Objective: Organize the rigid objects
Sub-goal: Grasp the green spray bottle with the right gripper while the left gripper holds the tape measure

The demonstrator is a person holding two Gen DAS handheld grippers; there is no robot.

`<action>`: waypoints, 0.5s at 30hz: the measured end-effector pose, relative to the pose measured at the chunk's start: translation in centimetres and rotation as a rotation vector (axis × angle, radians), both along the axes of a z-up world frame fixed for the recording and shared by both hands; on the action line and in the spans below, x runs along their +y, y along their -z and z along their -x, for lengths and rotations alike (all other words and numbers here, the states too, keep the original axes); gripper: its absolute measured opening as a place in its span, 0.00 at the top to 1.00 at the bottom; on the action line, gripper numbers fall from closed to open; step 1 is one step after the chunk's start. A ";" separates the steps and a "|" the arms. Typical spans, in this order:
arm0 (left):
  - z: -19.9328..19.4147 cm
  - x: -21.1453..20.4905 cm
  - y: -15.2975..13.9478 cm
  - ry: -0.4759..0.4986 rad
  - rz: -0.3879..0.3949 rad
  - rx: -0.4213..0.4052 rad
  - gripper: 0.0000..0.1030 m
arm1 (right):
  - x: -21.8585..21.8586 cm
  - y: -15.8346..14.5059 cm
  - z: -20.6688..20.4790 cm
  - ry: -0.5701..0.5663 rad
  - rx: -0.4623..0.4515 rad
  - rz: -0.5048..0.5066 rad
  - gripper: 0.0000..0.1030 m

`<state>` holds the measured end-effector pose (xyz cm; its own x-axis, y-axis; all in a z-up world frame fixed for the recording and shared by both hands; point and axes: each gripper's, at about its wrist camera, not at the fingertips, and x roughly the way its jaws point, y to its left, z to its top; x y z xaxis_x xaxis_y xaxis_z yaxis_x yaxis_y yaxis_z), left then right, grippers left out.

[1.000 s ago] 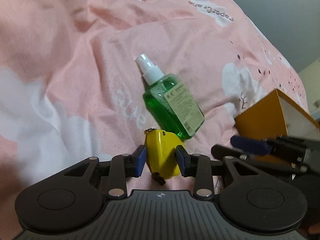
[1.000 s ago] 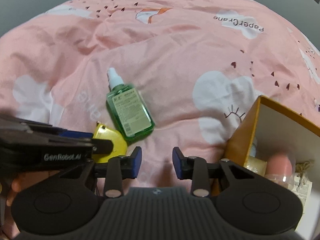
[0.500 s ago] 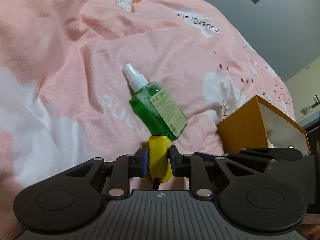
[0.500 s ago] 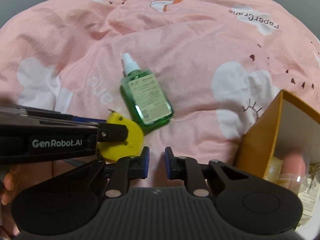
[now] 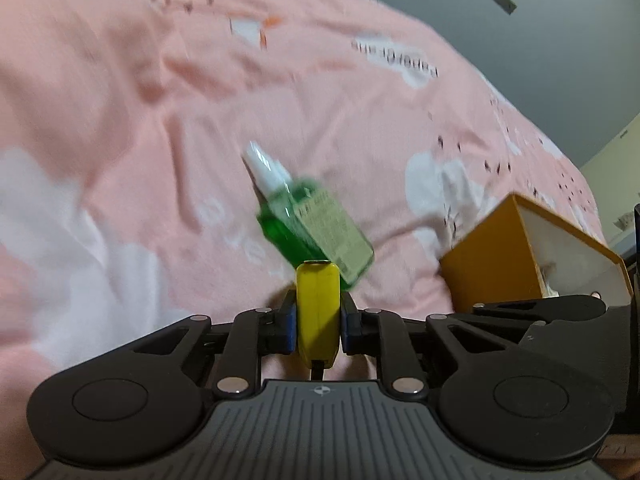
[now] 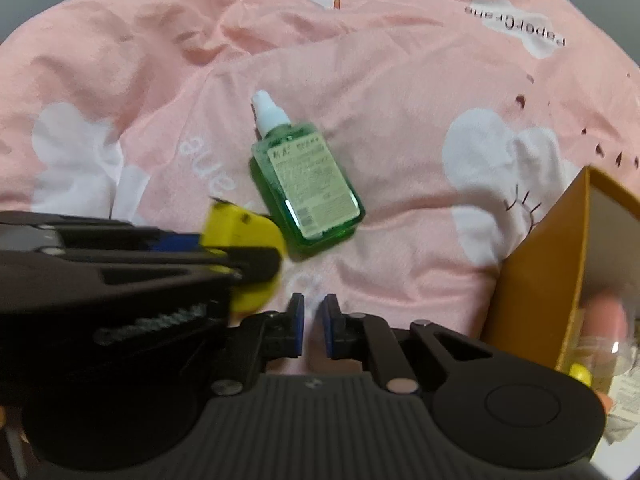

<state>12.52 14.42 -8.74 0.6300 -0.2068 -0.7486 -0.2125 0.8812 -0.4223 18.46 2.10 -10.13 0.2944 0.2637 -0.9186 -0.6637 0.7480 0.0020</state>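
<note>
Gripping yellow tape measure [image 5: 318, 312], left tongs [image 5: 318, 326], green bottle [image 6: 306, 186] beyond

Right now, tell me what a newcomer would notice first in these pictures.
The yellow tape measure stands out, clamped between the fingers of the left gripper low in the middle of the left view. Just beyond it a green spray bottle lies flat on the pink blanket. An open orange box sits at the right edge.
</note>
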 end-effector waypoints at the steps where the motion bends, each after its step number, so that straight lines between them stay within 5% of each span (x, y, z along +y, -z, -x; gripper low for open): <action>1: 0.1 0.1 -0.4 -0.014 -0.020 -0.015 0.79 | 0.0 -0.3 0.0 -0.003 -0.012 -0.005 0.92; 5: 0.2 0.9 -1.9 -0.080 -0.122 -0.061 0.79 | 0.5 -1.9 -0.4 -0.054 -0.079 -0.019 0.82; 9: -0.3 1.9 -1.6 -0.116 -0.129 -0.051 0.79 | 1.6 -2.8 -1.6 -0.104 -0.136 -0.010 0.57; 15: -0.7 3.0 -0.5 -0.152 -0.126 -0.038 0.79 | 3.7 -1.8 -3.4 -0.194 -0.135 0.014 0.48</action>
